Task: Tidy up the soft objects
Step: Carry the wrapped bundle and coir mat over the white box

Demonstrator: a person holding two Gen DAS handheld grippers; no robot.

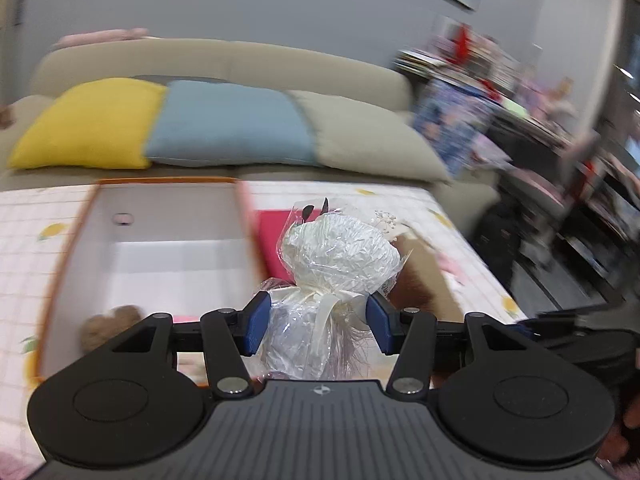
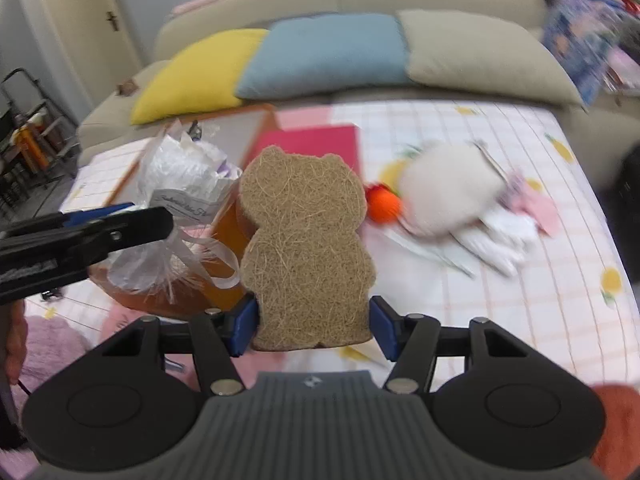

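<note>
Cellophane bundle [image 1: 336, 268]: a crinkly white wrapped piece tied with a cream ribbon, held upright just beside the box's right wall, over the table.
Left gripper [image 1: 318, 322]: blue pads pinch the bundle at its tied neck.
Bear-shaped pad [image 2: 306, 256]: coarse tan fibre, upright, raised above the tablecloth.
Right gripper [image 2: 314, 330]: blue pads clamp the bear's lower edges from both sides.
Box [image 1: 152, 236]: orange-rimmed, white inside, at 10 o'clock of the bundle; a small brown soft item [image 1: 110, 322] lies in its near corner.
Tablecloth [image 2: 520, 300]: white grid with lemons.
White plush [image 2: 452, 192]: blurred, at 2 o'clock of the bear, touching an orange ball [image 2: 383, 206].
Sofa [image 1: 224, 64]: beyond the table at 12 o'clock, with yellow, blue and beige cushions.
</note>
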